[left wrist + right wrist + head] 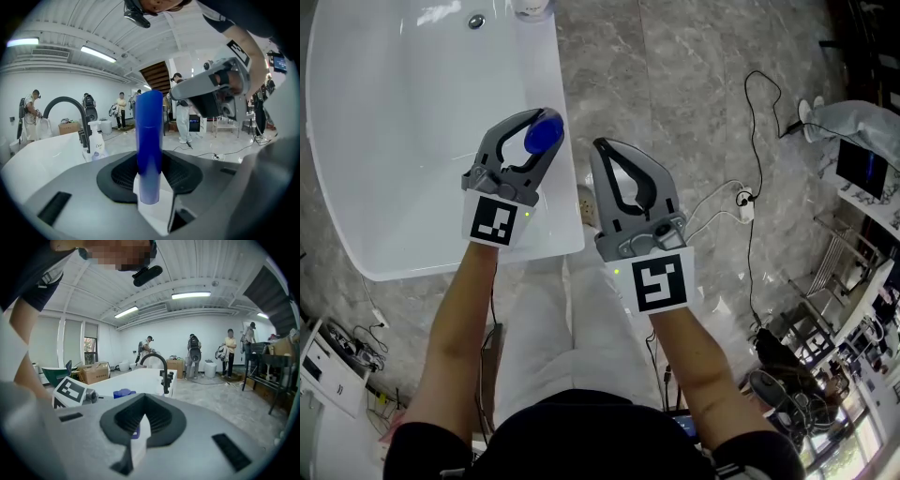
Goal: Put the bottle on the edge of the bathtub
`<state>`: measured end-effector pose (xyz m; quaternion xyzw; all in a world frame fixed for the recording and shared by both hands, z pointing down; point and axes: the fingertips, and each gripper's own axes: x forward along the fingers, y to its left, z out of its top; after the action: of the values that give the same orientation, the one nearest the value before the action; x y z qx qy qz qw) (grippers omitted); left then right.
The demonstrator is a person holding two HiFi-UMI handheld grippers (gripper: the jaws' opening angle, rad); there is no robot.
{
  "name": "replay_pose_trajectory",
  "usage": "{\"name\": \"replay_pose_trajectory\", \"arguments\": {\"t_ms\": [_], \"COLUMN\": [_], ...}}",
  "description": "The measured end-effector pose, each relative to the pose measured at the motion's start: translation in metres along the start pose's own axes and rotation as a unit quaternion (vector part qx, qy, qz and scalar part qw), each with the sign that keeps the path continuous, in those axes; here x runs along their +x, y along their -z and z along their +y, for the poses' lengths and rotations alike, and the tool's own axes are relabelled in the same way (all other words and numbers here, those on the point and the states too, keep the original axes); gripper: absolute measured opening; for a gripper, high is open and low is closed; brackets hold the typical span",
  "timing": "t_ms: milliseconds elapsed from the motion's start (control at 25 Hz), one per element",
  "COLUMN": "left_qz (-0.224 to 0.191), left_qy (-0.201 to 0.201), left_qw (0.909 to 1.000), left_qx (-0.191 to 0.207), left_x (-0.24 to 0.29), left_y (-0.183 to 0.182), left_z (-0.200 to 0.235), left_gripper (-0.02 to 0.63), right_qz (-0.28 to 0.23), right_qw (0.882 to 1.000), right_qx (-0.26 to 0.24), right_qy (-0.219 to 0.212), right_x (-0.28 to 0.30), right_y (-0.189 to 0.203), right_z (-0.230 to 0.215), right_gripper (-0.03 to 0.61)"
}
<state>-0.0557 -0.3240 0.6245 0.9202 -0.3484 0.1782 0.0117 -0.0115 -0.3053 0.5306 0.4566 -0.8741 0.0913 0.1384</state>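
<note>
Bottle (546, 131) is clamped between the jaws of the left gripper (536, 141), at 11 o'clock in the head view, over the near right rim of the bathtub (562, 211). Whether its base touches the rim cannot be told. The right gripper (598, 148), at 3 o'clock of the left one, is closed on nothing. A tip-over is judged the chief risk. The bottle is tall and slim and the rim looks narrow and glossy, so if it is let go while tilted or off-centre, it could be sent into the tub at 9 o'clock or onto the floor (694, 84) at 3 o'clock. It could also be knocked by a jaw if the gripper is drawn away sideways, or nudged by the nearby right gripper.
</note>
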Motion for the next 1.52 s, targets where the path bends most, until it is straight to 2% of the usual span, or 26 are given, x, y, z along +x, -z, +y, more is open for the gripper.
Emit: {"name": "replay_pose_trajectory", "arguments": {"t_ms": [200,640,920,1440,1520], "left_qz": [-0.001,0.000,0.017,0.020,0.023], "left_qy": [0.003,-0.003,0.002,-0.016,-0.013], "left_qw": [1.0000,0.9995,0.9996,0.9984,0.9979], "left_qx": [-0.001,-0.032,-0.023,-0.050,-0.059], "left_x": [0.000,0.003,0.009,0.011,0.014], "left_y": [0.004,0.012,0.023,0.030,0.033], "left_z": [0.003,0.008,0.002,0.008,0.007], "left_gripper": [0.155,0.155,0.156,0.163,0.216], "right_qz": [0.005,0.006,0.007,0.004,0.005], "right_qw": [1.000,1.000,1.000,1.000,1.000], "right_qx": [-0.001,-0.002,-0.004,-0.005,-0.006], "right_qy": [0.000,0.001,-0.001,-0.001,-0.001], "right_x": [0.001,0.003,0.002,0.000,-0.001], "right_y": [0.003,0.002,0.005,0.004,0.005], "right_z": [0.002,-0.001,0.000,0.003,0.003], "right_gripper": [0.002,0.002,0.002,0.002,0.002]}}
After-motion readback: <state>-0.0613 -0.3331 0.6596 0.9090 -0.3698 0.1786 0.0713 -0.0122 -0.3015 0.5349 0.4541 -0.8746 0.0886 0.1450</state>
